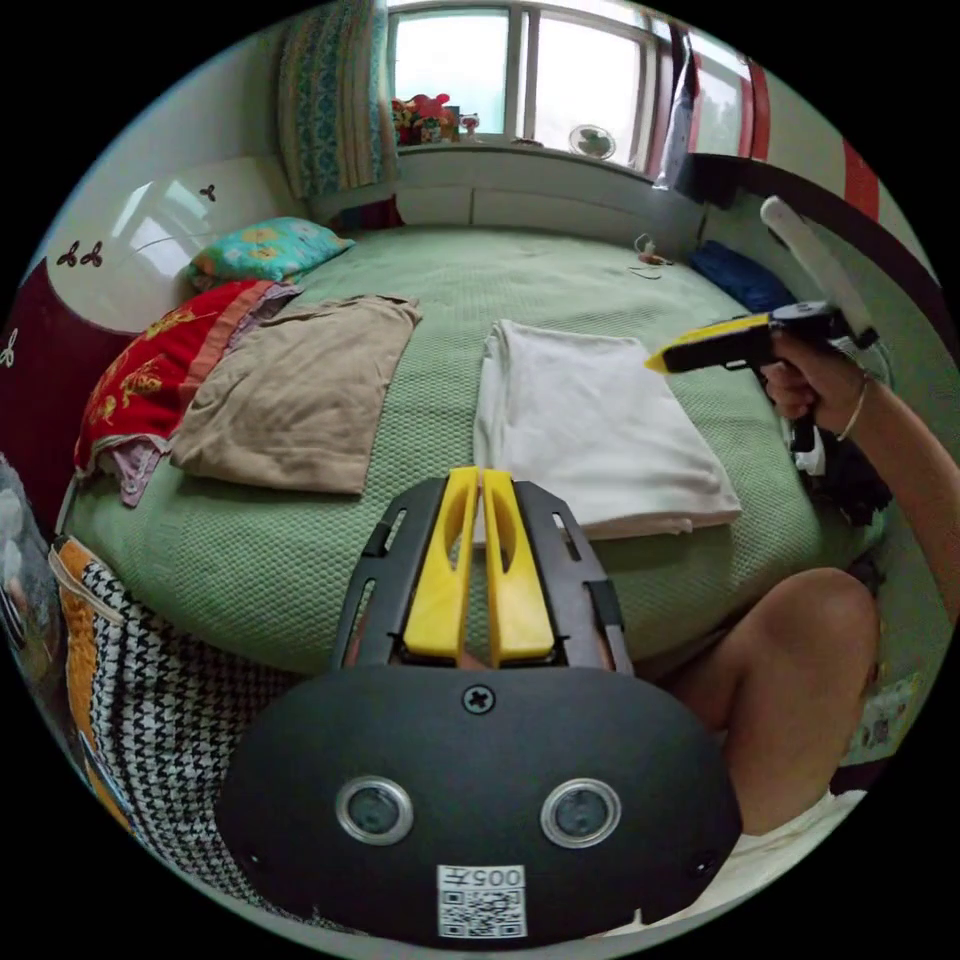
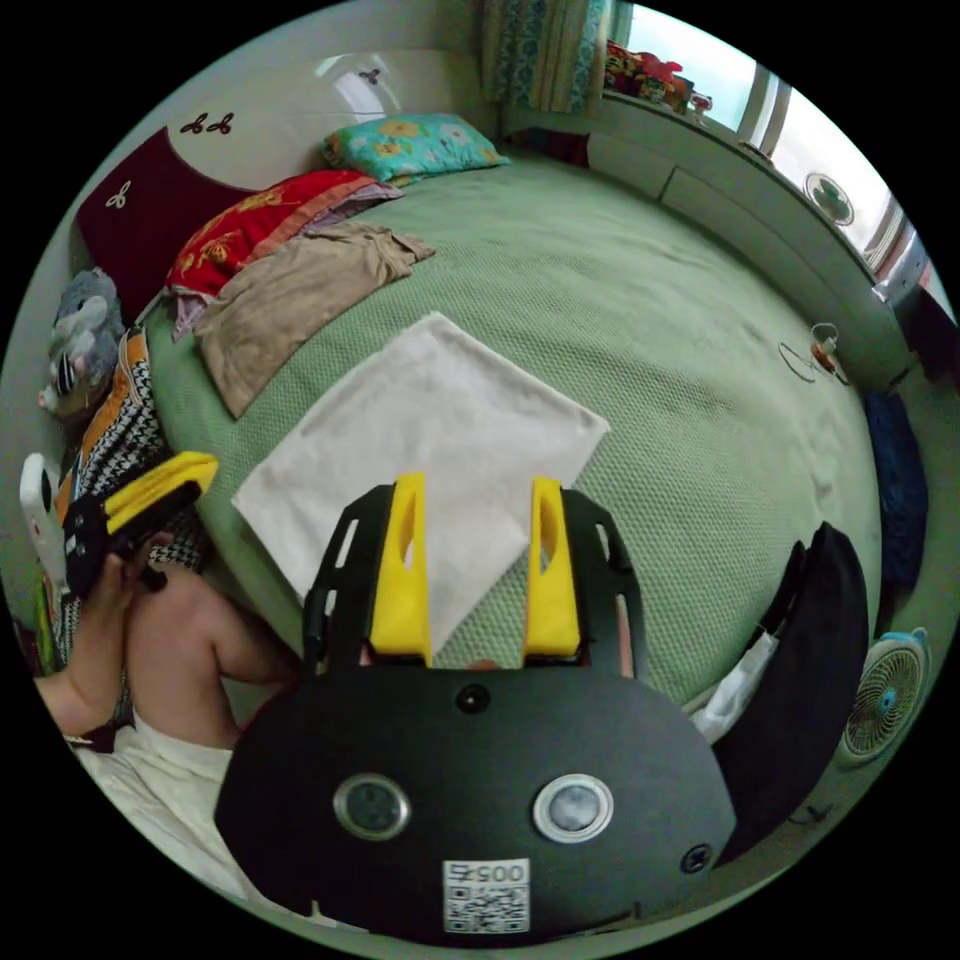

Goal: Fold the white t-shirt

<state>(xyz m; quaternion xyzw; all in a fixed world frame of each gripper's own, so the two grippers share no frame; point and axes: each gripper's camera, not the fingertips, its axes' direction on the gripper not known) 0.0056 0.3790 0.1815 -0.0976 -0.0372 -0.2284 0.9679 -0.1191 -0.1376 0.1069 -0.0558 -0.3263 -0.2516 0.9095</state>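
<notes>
The white t-shirt (image 1: 590,430) lies folded into a flat rectangle on the green bed (image 1: 560,270). My left gripper (image 1: 480,476) hovers near the bed's front edge, short of the shirt, jaws pressed together with nothing held. In the left gripper view a hand holds the right gripper (image 1: 660,360) above the shirt's right side. In the right gripper view the white t-shirt (image 2: 420,430) sits just beyond my right gripper (image 2: 477,488), whose jaws stand open and empty above its near corner. The left gripper (image 2: 195,468) appears at the left, off the bed's edge.
A tan garment (image 1: 290,400) lies folded left of the shirt, with a red cloth (image 1: 150,370) and a teal pillow (image 1: 265,248) beyond it. A black garment (image 2: 820,620) hangs over the bed's right edge, and a small fan (image 2: 885,700) stands below. A person's knee (image 1: 800,660) is at the bedside.
</notes>
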